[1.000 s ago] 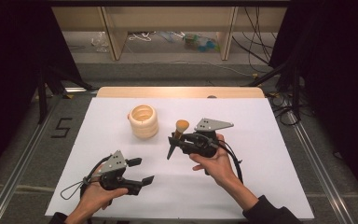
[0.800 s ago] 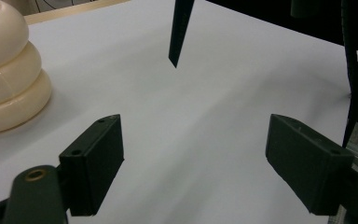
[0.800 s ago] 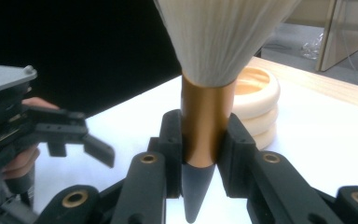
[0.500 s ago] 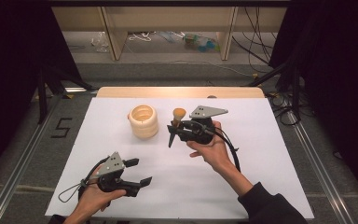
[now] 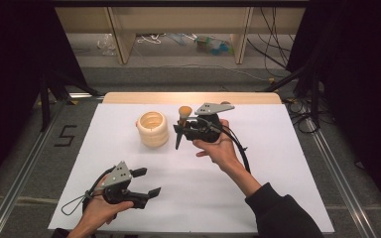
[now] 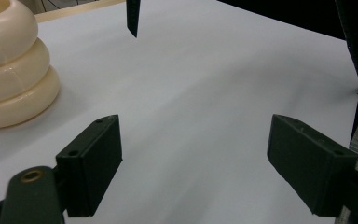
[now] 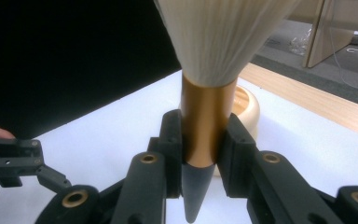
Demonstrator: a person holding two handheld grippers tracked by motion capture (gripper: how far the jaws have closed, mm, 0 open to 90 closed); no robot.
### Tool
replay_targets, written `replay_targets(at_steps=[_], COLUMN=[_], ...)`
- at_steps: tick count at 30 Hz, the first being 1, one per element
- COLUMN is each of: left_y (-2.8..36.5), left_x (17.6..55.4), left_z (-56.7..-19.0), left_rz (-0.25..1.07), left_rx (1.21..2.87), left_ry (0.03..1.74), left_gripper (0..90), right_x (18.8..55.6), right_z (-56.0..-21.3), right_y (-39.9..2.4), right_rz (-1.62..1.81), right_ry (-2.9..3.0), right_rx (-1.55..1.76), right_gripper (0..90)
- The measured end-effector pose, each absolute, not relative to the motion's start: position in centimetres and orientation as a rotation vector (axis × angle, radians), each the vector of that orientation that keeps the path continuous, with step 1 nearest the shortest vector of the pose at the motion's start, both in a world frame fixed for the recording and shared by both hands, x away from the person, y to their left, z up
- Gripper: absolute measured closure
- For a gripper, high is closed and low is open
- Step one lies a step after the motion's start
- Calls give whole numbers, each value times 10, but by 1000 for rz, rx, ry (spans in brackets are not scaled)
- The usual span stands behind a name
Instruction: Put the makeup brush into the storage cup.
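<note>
right claw (image 7: 204, 154) clamps the brush (image 7: 208, 126) upright between its pads beside the holder (image 5: 153, 129).

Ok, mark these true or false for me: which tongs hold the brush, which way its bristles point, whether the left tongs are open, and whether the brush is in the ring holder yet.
1. The right tongs are shut on the makeup brush. True.
2. The brush's bristles point down at the table. False: in the right gripper view the bristles fan out upward and the dark pointed handle tip hangs below the tongs.
3. The left tongs are open with nothing between them. True.
4. The brush already stands inside the cream ringed holder. False: in the high view it is held in the air beside the holder, to its right.
5. The holder lies tipped on its side. False: it stands upright on the white table.
</note>
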State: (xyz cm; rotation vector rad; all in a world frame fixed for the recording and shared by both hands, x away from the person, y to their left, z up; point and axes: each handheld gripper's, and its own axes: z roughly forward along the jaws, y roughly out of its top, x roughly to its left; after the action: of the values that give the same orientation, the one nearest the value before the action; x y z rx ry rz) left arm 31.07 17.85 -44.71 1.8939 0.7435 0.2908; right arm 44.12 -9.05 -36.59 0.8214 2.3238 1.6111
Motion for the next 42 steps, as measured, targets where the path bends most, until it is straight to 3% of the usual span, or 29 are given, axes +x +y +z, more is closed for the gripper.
replay_targets(at_steps=[42], left_y=[183], left_x=[313], left_z=[-446], left_rz=[351], left_rx=[1862], left_ry=[738], left_gripper=[178], right_x=[497], right_z=[-335], right_y=[-39], right_rz=[1590], right_ry=[2303], right_rx=[855], right_gripper=[740])
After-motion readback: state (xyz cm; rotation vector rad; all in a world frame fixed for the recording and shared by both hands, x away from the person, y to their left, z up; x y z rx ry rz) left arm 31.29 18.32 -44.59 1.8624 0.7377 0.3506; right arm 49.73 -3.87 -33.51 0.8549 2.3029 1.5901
